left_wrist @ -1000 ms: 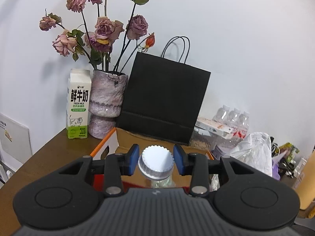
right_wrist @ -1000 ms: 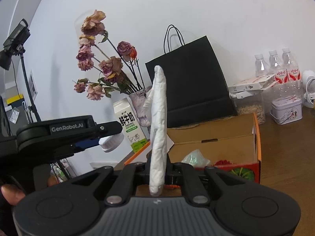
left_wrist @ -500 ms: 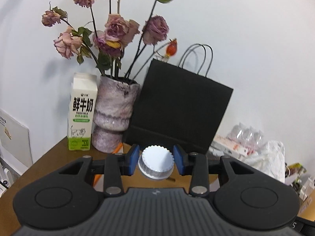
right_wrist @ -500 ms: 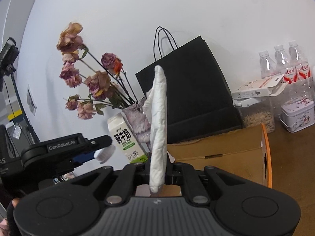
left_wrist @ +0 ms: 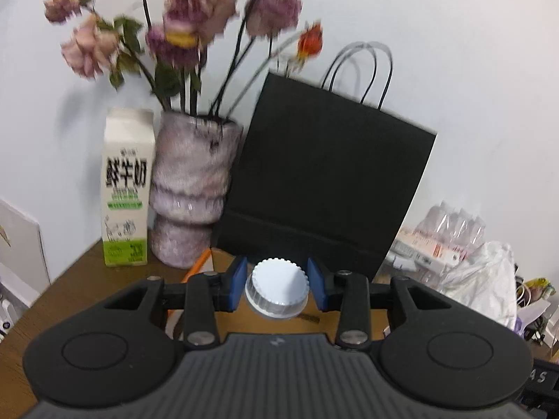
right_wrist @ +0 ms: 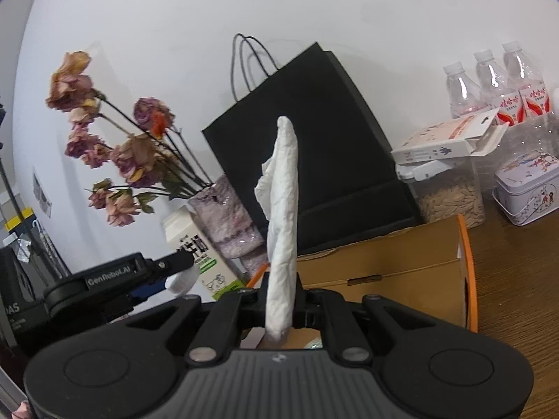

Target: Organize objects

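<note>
1. Carrying on both sides: left hand-held gripper holds a bottle by the neck, white ribbed cap showing between the blue pads; right hand-held gripper is clamped tight on a crumpled white tissue that stands up from the jaws.
2. Change over the last second: both views have slid across the worktop. In the left view the vase, milk carton and black paper bag are larger and further right than before, and the cardboard box has nearly dropped under the gripper.
3. Grips unchanged; cap and tissue sit the same in the jaws as a second ago.
4. Background is motion-blurred in the left view, so likely mid-transfer.
5. Judgement: neither item is placed yet. Drop spot unclear, possibly the box for the tissue.
6. Risk: dried flowers overhang near the left path.
</note>
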A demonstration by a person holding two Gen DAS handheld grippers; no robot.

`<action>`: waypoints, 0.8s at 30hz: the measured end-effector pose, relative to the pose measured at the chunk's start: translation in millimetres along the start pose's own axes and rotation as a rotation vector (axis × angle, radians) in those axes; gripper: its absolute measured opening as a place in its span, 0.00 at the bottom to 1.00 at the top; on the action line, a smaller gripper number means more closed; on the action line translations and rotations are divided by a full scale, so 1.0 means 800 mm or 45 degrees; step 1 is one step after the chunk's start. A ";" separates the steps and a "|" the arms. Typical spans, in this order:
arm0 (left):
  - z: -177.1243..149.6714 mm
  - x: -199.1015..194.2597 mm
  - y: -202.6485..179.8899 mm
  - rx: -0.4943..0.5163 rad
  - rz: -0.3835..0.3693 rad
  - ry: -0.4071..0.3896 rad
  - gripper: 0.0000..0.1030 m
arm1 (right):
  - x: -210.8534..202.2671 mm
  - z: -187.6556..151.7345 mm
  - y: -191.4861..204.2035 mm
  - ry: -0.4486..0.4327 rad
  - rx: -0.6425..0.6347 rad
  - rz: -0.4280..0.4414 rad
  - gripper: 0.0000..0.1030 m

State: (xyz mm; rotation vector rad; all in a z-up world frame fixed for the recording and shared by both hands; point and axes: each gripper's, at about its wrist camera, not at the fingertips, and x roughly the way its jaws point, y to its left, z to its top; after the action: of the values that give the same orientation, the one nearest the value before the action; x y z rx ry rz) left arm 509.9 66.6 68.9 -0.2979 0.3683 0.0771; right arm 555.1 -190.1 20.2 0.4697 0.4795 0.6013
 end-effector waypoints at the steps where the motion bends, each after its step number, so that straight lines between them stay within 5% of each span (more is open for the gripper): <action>1: -0.003 0.007 0.000 0.003 0.001 0.024 0.38 | 0.004 0.000 -0.003 0.007 0.003 -0.011 0.07; 7: -0.026 0.041 -0.013 0.064 0.007 0.131 0.38 | 0.027 -0.011 -0.022 0.073 0.032 -0.083 0.07; 24: -0.058 0.063 -0.021 0.142 0.029 0.107 0.38 | 0.058 -0.036 -0.039 0.176 -0.041 -0.233 0.10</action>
State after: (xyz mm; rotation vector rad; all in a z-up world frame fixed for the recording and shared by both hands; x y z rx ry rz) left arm 543.0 37.8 14.1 -0.1869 0.4580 0.0660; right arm 585.9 -176.3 -32.7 0.3505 0.6359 0.4660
